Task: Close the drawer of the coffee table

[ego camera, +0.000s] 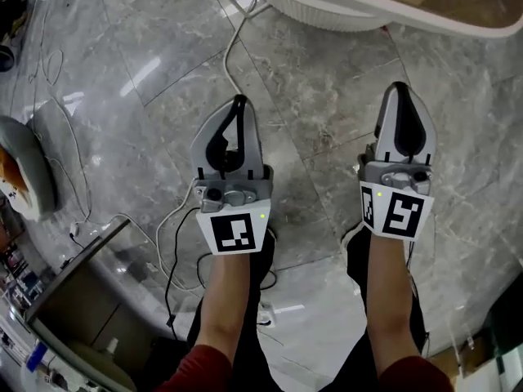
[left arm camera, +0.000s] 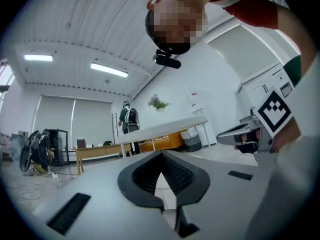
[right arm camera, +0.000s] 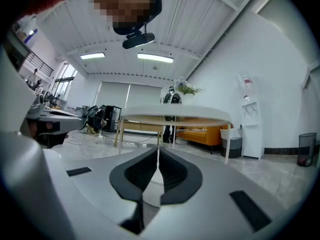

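1. Jaws of the left tool (ego camera: 239,101) and the right tool (ego camera: 399,86) are seen pressed together, nothing pinched; both are held above the marble floor (ego camera: 327,96).
2. The coffee table (ego camera: 384,11) is cut off at the head view's top edge, ahead of the tools; only its white rim is shown.
3. Its drawer cannot be made out in any view.

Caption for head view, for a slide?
Shut, empty left gripper and right gripper above marble floor near a white table.

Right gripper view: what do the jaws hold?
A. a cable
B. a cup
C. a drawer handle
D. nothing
D: the right gripper has its jaws shut together with nothing between them, and the table stands beyond them, untouched.
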The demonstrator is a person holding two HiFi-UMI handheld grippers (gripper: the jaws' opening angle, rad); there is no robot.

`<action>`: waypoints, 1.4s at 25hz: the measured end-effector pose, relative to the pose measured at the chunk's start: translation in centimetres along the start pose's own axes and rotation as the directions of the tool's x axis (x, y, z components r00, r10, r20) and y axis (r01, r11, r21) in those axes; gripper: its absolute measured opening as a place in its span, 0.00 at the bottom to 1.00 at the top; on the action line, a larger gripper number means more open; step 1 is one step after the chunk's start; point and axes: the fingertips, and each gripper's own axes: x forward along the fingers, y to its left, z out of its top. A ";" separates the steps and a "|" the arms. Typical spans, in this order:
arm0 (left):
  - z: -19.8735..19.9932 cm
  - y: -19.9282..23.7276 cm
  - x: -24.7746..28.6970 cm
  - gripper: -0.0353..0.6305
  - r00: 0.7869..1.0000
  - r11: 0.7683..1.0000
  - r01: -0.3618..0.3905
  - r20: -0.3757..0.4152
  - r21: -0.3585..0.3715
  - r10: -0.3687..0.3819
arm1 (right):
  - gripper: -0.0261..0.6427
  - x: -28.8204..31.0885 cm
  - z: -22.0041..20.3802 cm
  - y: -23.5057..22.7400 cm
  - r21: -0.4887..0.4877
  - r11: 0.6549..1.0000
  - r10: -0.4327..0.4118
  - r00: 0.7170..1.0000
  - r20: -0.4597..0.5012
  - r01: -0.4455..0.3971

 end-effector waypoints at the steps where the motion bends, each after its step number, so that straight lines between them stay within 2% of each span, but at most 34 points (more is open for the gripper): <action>1: 2.0 0.3 -0.2 0.07 1.000 1.000 0.012 -0.015 0.003 -0.012 | 0.08 -0.4 2.3 0.1 -0.003 1.000 0.005 1.000 -0.005 -0.005; 4: 8.7 1.9 -1.1 0.07 0.996 1.000 0.026 -0.090 -0.011 -0.027 | 0.08 -1.8 10.0 0.0 0.015 1.000 0.009 1.000 -0.028 -0.008; 8: 18.6 5.3 -1.0 0.07 0.981 0.998 -0.033 -0.193 -0.053 0.022 | 0.08 -2.8 21.8 -0.5 0.066 0.997 0.035 0.999 -0.041 -0.032; 12: 31.1 8.4 1.0 0.07 0.985 0.996 -0.026 -0.174 -0.085 0.011 | 0.08 -3.5 34.4 -1.9 0.103 0.994 0.037 0.999 -0.037 -0.033; 15: 40.1 10.5 1.1 0.07 0.978 0.991 -0.032 -0.210 -0.133 0.003 | 0.08 -5.8 43.9 -2.6 0.069 0.996 0.059 0.997 -0.050 -0.055; 18: 47.1 12.6 1.2 0.07 0.970 0.982 -0.061 -0.244 -0.178 0.016 | 0.08 -7.7 51.2 -3.0 0.047 0.996 0.083 0.996 -0.040 -0.081; 21: 52.9 13.7 1.5 0.07 0.976 0.978 -0.056 -0.219 -0.203 0.011 | 0.08 -8.4 56.7 -3.8 0.084 0.992 0.095 0.995 -0.028 -0.092; 25: 58.9 14.8 1.8 0.07 0.987 0.990 -0.039 -0.160 -0.133 0.017 | 0.08 -8.4 63.1 -4.5 0.054 0.992 0.112 0.993 0.032 -0.114; 29: 61.5 16.5 0.8 0.07 0.986 0.991 -0.071 -0.158 -0.114 0.052 | 0.08 -8.5 67.7 -5.1 0.008 0.996 0.086 0.990 0.113 -0.088; 35: 63.3 18.0 1.4 0.07 0.994 0.996 -0.070 -0.089 -0.058 0.064 | 0.08 -8.1 70.2 -5.2 -0.016 0.997 0.077 0.982 0.173 -0.076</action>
